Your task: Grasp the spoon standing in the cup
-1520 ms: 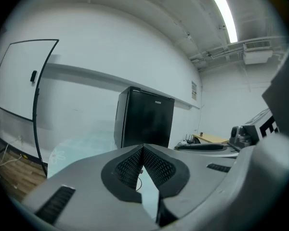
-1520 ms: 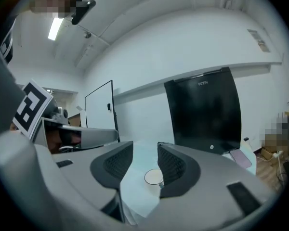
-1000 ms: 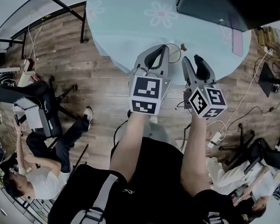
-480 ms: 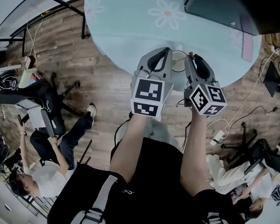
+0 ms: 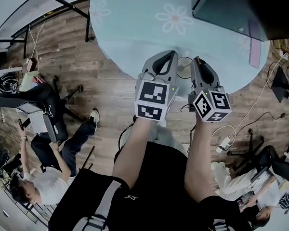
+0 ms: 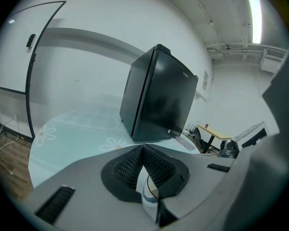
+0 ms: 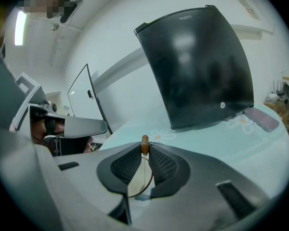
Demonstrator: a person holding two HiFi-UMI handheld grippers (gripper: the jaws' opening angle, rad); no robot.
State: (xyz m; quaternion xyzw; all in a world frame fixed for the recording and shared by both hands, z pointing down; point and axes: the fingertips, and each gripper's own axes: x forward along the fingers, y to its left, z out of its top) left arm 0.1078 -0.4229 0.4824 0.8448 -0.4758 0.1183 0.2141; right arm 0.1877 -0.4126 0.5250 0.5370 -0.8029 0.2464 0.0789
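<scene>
A white cup (image 5: 184, 66) stands near the front edge of the round table (image 5: 135, 28), between my two grippers. A thin spoon stands in it, its brown knob (image 7: 144, 140) poking up. My right gripper (image 7: 144, 147) has its jaws closing on the spoon (image 5: 197, 57) just under that knob, and the pads touch it on both sides. The wire-thin handle runs down between the jaws to the cup (image 7: 137, 195). My left gripper (image 5: 172, 53) is beside the cup on the left, shut, tips together and empty. In the left gripper view (image 6: 143, 147) the cup (image 6: 148, 189) shows under the jaws.
A black box (image 5: 231, 6) sits at the table's far right, with a flat pink item (image 5: 254, 42) by it. The table edge runs just under both grippers. A seated person (image 5: 43, 177), office chairs and cables are on the wooden floor around.
Both grippers have moved forward over the table edge to the cup. The right gripper's jaws have gone from wide open to closed round the spoon's top.
</scene>
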